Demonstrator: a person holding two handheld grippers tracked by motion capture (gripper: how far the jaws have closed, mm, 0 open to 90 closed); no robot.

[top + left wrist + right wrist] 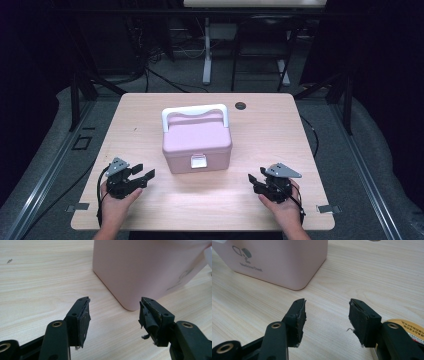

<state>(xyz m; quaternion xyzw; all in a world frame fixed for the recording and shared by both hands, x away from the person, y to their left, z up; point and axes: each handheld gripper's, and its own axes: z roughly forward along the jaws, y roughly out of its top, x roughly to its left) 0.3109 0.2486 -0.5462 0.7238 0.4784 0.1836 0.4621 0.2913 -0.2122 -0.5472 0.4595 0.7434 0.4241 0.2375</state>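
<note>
Pink box, lid latched, sits mid-tabletop; left hand-held gripper and right hand-held gripper are held open, empty; the front latch should be approached squarely.

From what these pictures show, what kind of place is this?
Probably a lab or recording room, not a home. A pale wooden table stands on grey carpet with dark curtains around it, cables trail by a desk frame behind, and a pink box sits between two hand-held grippers.

Beside the right hand-held gripper, a yellow-rimmed round object is cut off by the frame edge; ahead, the pink box's small print is unreadable.
</note>
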